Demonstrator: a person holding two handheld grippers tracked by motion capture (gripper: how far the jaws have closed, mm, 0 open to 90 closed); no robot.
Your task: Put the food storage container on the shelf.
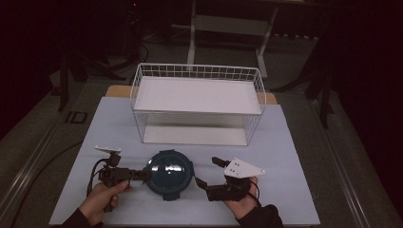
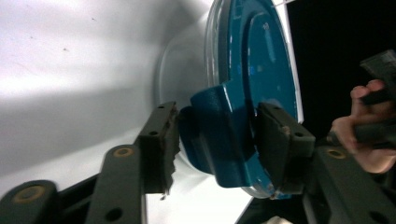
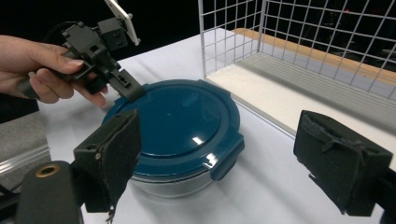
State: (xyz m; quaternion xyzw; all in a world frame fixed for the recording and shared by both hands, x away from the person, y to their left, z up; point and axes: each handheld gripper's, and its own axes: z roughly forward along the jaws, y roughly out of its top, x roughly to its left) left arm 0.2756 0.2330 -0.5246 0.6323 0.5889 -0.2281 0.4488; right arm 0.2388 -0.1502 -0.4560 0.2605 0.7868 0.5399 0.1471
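Observation:
A round container with a dark teal clip-on lid [image 1: 169,172] sits at the near middle of the white table. My left gripper [image 1: 146,175] comes in from its left, held sideways. In the left gripper view its jaws [image 2: 217,135] close on the lid's teal latch tab [image 2: 219,126], one pad against each face. My right gripper [image 1: 209,172] hovers just right of the container, wide open and holding nothing. In the right gripper view the lid [image 3: 173,121] lies between and beyond its spread pads [image 3: 114,149], and the left gripper [image 3: 128,88] touches the lid's far edge.
A white wire basket [image 1: 197,66] with a white shelf stands behind the container, its front side open; its mesh wall [image 3: 233,37] rises close to the right gripper. The white table mat [image 1: 109,123] has free room on either side. Beyond the table the room is dark.

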